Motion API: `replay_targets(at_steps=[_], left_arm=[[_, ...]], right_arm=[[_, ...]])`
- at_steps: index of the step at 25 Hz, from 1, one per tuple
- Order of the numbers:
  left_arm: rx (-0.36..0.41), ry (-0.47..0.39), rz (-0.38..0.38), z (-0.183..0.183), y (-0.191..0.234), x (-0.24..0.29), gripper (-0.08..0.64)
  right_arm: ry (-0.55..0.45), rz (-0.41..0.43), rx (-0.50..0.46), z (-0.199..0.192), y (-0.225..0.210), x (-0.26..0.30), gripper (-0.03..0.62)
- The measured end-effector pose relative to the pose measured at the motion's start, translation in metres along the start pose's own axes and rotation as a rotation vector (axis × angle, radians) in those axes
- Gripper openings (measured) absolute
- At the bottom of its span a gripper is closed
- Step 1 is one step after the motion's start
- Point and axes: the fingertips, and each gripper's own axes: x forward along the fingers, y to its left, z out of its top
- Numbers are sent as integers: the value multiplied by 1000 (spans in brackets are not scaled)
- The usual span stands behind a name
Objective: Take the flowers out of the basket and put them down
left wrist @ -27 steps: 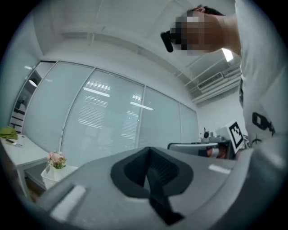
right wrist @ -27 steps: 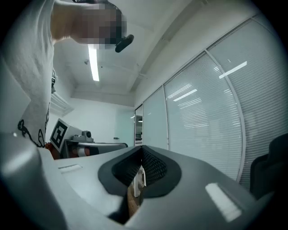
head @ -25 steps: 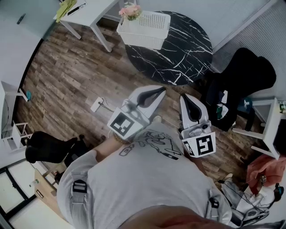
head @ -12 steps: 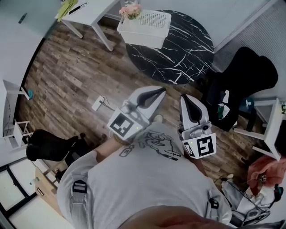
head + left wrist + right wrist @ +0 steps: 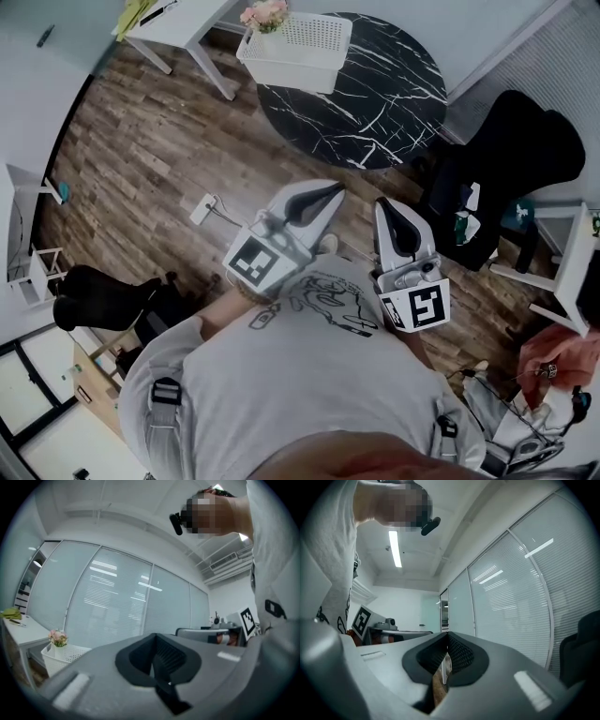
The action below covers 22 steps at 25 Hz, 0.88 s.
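Note:
A white slatted basket [image 5: 298,49] stands at the far left edge of a round black marble table [image 5: 375,89]. Pink flowers [image 5: 263,14] stick up from the basket's left end; in the left gripper view the flowers [image 5: 57,638] and the basket [image 5: 58,659] show small at the lower left. My left gripper [image 5: 325,192] is held close to my chest, shut, with nothing in it. My right gripper [image 5: 387,208] is beside it, also shut and empty. Both are well short of the table, above the wooden floor.
A white desk [image 5: 178,23] stands left of the basket. A black chair [image 5: 511,164] is to the right of the table, with a white stand [image 5: 572,272] beyond it. A dark stool [image 5: 103,295] sits at the left, and a white power strip [image 5: 201,208] lies on the floor.
The table and basket have shifted slightly up and left in the head view, so my head has moved a little. Both grippers stay shut and in place by my chest.

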Motion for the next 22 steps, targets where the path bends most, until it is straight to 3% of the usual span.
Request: replay_targets(at_steps=[11, 22], left_arm=[[-10, 22, 30, -14, -5, 15, 3], [-10, 26, 56, -23, 41, 28, 3]], right_arm=[[17, 28, 21, -17, -13, -7, 6], [35, 43, 17, -33, -30, 29, 5]])
